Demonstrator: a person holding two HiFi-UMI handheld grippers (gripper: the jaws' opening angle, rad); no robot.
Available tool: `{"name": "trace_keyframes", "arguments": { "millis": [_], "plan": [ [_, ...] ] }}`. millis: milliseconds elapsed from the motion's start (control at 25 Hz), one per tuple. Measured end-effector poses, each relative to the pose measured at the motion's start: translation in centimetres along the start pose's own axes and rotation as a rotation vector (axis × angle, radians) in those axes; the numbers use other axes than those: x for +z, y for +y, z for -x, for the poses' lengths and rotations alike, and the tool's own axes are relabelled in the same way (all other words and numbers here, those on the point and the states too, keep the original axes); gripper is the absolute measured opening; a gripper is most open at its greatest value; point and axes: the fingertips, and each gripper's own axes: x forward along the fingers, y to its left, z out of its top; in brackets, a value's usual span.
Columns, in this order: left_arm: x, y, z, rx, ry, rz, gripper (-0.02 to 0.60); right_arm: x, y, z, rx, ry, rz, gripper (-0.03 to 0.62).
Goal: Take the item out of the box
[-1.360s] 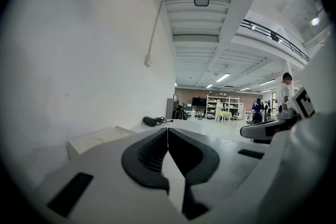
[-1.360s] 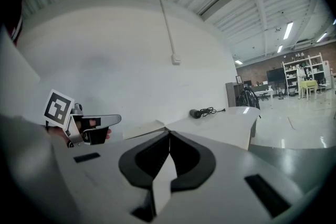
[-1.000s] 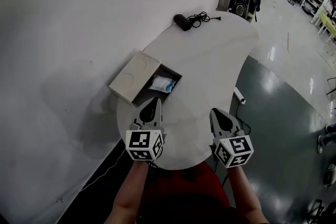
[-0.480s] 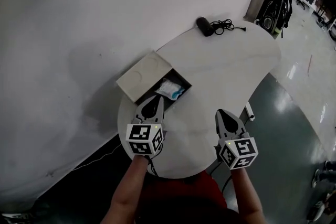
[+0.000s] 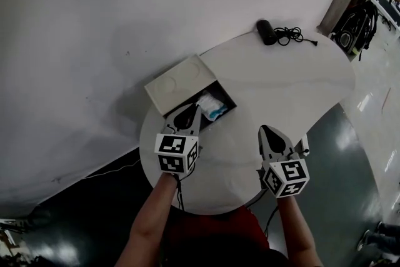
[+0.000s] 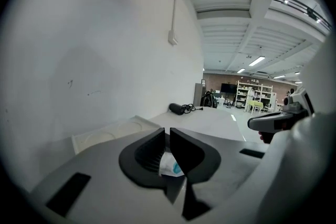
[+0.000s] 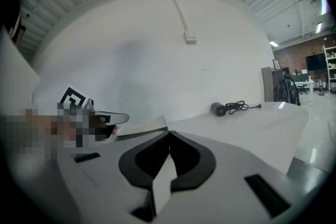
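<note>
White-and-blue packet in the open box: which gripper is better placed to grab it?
Left. The left gripper, jaws shut, points at the white-and-blue packet at the beige box's open end; the right gripper hangs over bare white tabletop, farther away.

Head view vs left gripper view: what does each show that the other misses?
Only the head view: the person's forearms, the marker cube on the left gripper, the table in full outline, and the dark floor beside it.
Only the left gripper view: that gripper's jaws head-on, closed together, plus ceiling lights and distant shelving.
Both: the open box, the white-and-blue packet inside it, the black corded device at the table's far end, and the right gripper.
</note>
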Motion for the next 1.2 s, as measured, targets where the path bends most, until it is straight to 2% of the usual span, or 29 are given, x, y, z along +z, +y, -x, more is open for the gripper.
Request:
{"name": "trace_keyframes", "arguments": {
  "millis": [120, 280, 480, 720, 880, 1080, 1200],
  "plan": [
    [-0.8, 0.0, -1.1, 0.005, 0.054, 0.004, 0.025, 0.0, -0.3, -0.9, 0.029, 0.014, 0.006, 0.014],
    [-1.8, 0.2, -2.2, 0.020, 0.100, 0.047, 0.089, -0.4, -0.9, -1.9, 0.053, 0.032, -0.002, 0.014],
    [-3.3, 0.2, -3.3, 0.018, 0.157, 0.049, 0.160, -1.3, -1.6, -2.8, 0.070, 0.055, -0.013, 0.014],
    [-5.0, 0.8, -5.1, 0.015, 0.232, 0.059, 0.217, -2.2, -2.4, -3.3, 0.069, 0.076, -0.028, 0.014],
    [-6.1, 1.0, -6.3, 0.002, 0.276, 0.032, 0.247, -2.7, -3.2, -3.4, 0.051, 0.084, -0.044, 0.014],
    [-6.5, 1.1, -7.5, 0.000, 0.312, -0.014, 0.249, -3.1, -3.6, -3.9, 0.047, 0.103, -0.044, 0.014],
    [-7.0, 1.0, -8.1, -0.019, 0.344, -0.068, 0.249, -3.3, -3.5, -4.2, 0.045, 0.109, -0.046, 0.014]
  ]
}}
